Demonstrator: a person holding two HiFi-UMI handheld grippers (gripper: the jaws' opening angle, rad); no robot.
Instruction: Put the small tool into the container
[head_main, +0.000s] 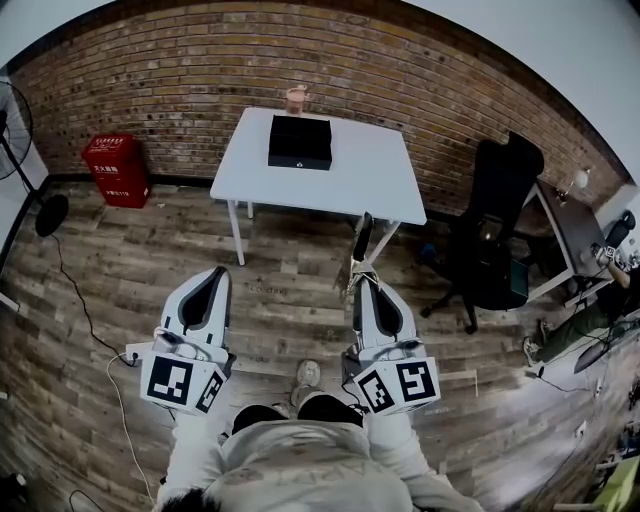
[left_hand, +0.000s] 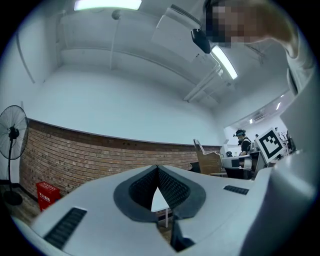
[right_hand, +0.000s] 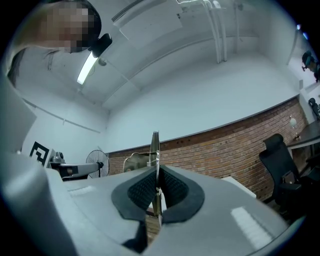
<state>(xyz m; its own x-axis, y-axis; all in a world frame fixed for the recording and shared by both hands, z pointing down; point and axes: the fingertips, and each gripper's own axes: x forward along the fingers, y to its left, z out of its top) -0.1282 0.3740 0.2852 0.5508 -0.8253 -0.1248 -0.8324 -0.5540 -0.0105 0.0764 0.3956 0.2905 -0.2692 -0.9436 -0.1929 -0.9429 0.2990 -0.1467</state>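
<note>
Grip looked sound: my right claw (right_hand: 156, 189) pinched the small tool (right_hand: 155, 149) at one end, which I judged thin, stiff, light and slippery; left claw (left_hand: 158, 172) closed empty.

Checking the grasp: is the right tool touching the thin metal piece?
Touching. The right gripper view shows the right tool with its jaws pressed shut on the thin metal piece, which sticks out beyond them.
</note>
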